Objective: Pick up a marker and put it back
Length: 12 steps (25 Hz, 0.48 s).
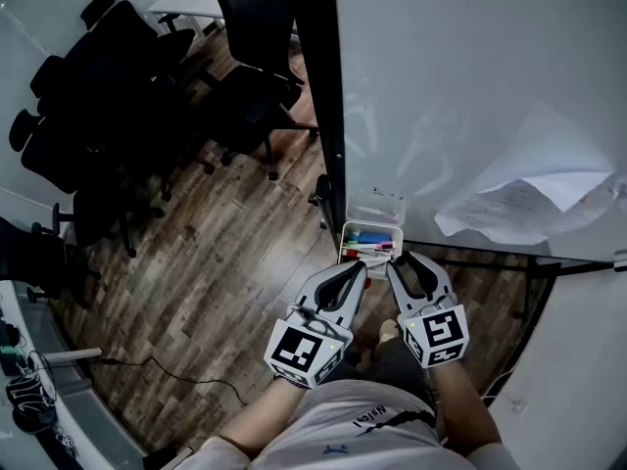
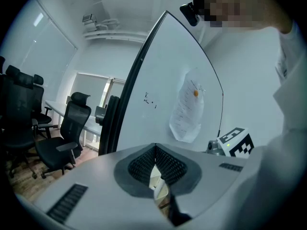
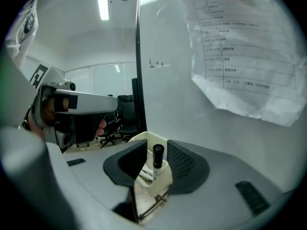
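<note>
While both grippers hung just under the whiteboard (image 1: 460, 86) in the head view, the left gripper (image 1: 355, 270) and right gripper (image 1: 404, 262) aimed their tips at the near edge of the tray (image 1: 372, 225) fixed to the board, where the markers (image 1: 368, 253) lay.

In the left gripper view, the fingers (image 2: 169, 166) met at their tips with nothing between them. Only a pale sliver of tray showed below.

In the right gripper view, the fingers (image 3: 184, 162) stood narrowly apart around one black-capped marker (image 3: 158, 158). It stood upright in the tray, apparently touching neither pad. Its long axis ran across the line of closing, so a squeeze would likely catch it just under the cap. The right gripper looked the one placed to lift it.
</note>
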{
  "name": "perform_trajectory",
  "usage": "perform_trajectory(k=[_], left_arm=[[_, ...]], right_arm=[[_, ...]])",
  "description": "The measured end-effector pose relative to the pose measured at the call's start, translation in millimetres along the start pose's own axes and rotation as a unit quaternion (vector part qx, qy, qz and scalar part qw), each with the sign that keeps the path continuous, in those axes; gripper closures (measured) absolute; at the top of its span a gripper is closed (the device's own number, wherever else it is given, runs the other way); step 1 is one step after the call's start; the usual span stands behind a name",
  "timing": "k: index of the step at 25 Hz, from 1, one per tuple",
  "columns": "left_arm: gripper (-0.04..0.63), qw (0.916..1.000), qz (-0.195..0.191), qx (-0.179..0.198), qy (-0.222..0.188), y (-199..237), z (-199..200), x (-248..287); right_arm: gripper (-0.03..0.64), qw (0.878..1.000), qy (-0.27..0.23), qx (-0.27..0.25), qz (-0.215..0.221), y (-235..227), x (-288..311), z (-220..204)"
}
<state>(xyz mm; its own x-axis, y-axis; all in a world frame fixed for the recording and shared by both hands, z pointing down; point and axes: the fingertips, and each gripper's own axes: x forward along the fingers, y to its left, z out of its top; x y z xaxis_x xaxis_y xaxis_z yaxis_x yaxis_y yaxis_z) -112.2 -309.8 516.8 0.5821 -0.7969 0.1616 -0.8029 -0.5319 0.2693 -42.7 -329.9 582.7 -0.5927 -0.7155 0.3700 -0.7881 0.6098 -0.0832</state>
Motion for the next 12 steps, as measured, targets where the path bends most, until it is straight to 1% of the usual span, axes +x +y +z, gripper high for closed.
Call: perform_trajectory(k=[7, 12], left_arm=[[0.584, 1.0000, -0.002, 0.001, -0.002, -17.9, 13.9, 3.4], [0.584, 1.0000, 0.003, 0.004, -0.004, -28.4, 21.3, 2.7]], right_arm=[[0.495, 1.000, -0.023, -0.011, -0.012, -6.6, -26.1, 39.4], [0.499, 0.999, -0.043, -0.003, 0.011, 1.2, -41.7, 66.0]])
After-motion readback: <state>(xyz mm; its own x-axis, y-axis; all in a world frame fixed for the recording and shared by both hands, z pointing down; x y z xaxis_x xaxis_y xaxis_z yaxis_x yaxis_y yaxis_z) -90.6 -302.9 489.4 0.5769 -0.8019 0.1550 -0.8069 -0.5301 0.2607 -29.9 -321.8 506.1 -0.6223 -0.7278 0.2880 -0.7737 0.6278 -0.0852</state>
